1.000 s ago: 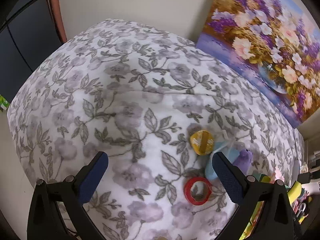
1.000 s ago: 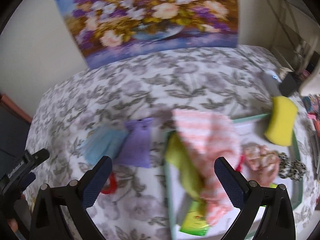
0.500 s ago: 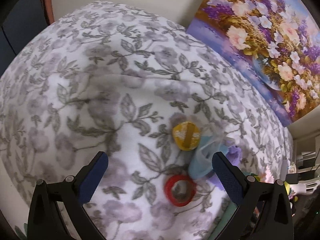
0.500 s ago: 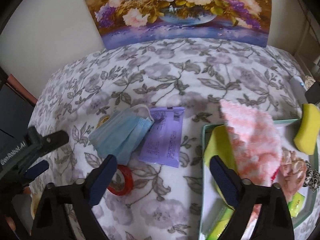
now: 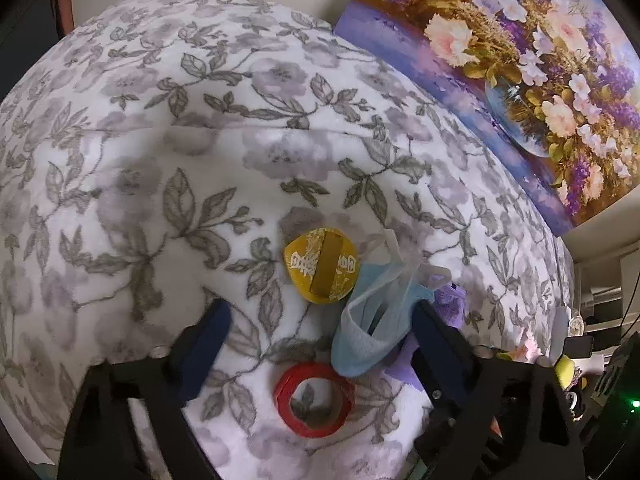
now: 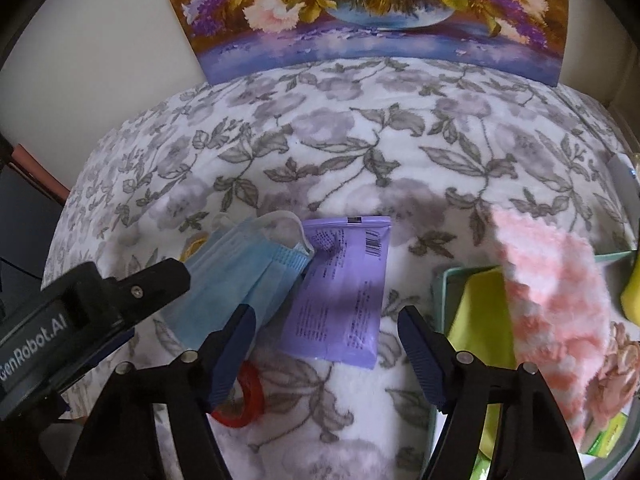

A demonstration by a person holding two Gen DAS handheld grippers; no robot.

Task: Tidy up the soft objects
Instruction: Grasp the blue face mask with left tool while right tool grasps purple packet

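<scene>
A blue face mask (image 5: 374, 320) lies crumpled on the floral blanket (image 5: 200, 140), beside a yellow round pouch (image 5: 320, 266) and a red tape ring (image 5: 314, 398). My left gripper (image 5: 320, 336) hangs just above them, jaws closing, with the ring low between the fingers and the mask against the right finger; the pads press on nothing. My right gripper (image 6: 328, 346) hovers over the near end of a purple packet (image 6: 344, 292), jaws closing, pads clear of it. The mask (image 6: 244, 280) overlaps the packet's left edge. One left-gripper finger (image 6: 160, 280) rests over the mask.
A pale green tray (image 6: 448, 280) at the right holds a pink-and-white fluffy cloth (image 6: 556, 320), a yellow-green cloth (image 6: 476, 320), a yellow sponge (image 6: 632, 292) and other small items. A flower painting (image 6: 360, 12) leans on the wall behind the blanket.
Both grippers have sunk closer to the blanket and their jaws have narrowed. The right view has swung from the tray onto the purple packet. The mask and pouch now sit nearer the left fingers.
</scene>
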